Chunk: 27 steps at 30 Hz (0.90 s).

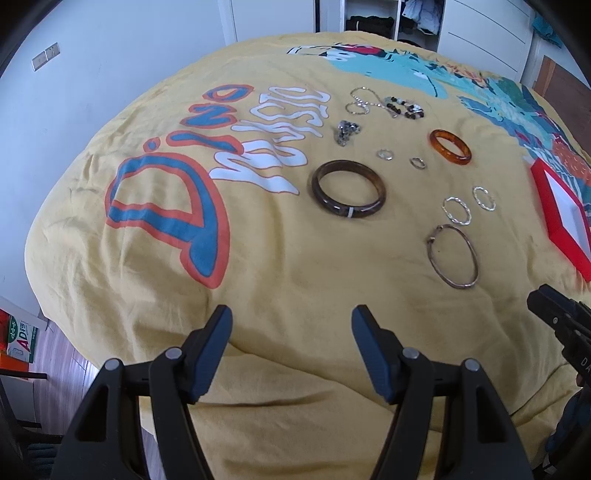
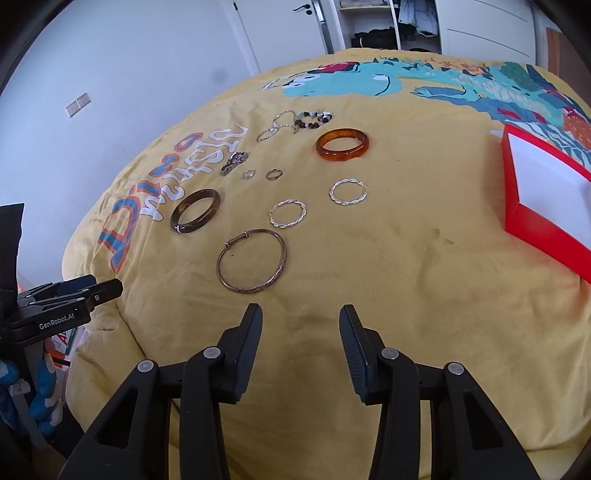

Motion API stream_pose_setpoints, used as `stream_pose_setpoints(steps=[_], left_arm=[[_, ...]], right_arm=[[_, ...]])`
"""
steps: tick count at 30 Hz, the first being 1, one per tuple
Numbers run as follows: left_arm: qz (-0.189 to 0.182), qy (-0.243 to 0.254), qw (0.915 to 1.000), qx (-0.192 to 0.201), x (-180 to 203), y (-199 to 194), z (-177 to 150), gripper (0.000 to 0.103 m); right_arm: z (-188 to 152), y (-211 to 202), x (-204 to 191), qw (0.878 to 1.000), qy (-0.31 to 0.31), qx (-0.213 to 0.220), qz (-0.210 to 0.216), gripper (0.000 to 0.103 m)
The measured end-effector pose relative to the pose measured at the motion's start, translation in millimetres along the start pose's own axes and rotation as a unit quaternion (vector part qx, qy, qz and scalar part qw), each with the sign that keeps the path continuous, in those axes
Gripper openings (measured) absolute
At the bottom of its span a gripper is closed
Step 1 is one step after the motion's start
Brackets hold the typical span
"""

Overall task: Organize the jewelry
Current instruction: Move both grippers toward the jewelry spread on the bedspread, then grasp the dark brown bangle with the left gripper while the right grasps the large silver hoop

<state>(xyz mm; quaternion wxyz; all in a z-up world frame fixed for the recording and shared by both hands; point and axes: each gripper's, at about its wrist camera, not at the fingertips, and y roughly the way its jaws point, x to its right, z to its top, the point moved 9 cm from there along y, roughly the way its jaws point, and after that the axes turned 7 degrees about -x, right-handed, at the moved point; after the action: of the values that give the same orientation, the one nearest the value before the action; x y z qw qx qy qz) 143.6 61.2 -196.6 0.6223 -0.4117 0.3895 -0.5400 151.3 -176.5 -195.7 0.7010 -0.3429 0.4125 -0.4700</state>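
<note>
Jewelry lies spread on a yellow printed bedspread (image 1: 295, 266). A dark brown bangle (image 1: 365, 212) (image 2: 192, 228), an amber bangle (image 1: 461, 159) (image 2: 341, 155), a thin metal bangle (image 1: 430, 254) (image 2: 251, 290) and two twisted silver rings (image 2: 288, 224) lie apart. Small rings (image 1: 385, 154), a chain (image 1: 360, 99) and a bead bracelet (image 1: 404, 107) sit farther back. A red box with a white inside (image 1: 546, 206) (image 2: 546, 236) stands at the right. My left gripper (image 1: 292, 314) is open and empty, short of the dark bangle. My right gripper (image 2: 301, 310) is open and empty, just short of the thin bangle.
The bed drops off at the left, where a white wall (image 1: 92, 92) runs close by. A cardboard box (image 1: 22, 339) stands on the floor by the bed's near left corner. An open wardrobe (image 2: 388, 33) is behind the bed.
</note>
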Motion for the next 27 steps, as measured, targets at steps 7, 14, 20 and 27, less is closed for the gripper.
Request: stream_pose_setpoints(steps=[7,14,20,27], left_arm=[[0.005,-0.009,0.9999,-0.009,-0.9,10.6,9.6,0.065],[0.004,-0.02,0.9997,-0.011,-1.6,16.3,18.9,0.065],[-0.001,-0.037,0.9993,-0.009,-4.8,21.4,35.5,0.065],[-0.013,-0.054,0.9984,-0.009,-5.5,29.9,56.4,0.065]], right_arm=[[9.3,13.0,3.0,1.0,-0.002,-0.006,0.016,0.035],[14.7,19.2,0.8,1.0,-0.008,-0.009,0.026,0.032],[24.5,24.4,0.8,0.999,-0.012,-0.01,0.033,0.025],[30.0,35.7,-6.5,0.998,-0.013,-0.019,0.051,0.024]])
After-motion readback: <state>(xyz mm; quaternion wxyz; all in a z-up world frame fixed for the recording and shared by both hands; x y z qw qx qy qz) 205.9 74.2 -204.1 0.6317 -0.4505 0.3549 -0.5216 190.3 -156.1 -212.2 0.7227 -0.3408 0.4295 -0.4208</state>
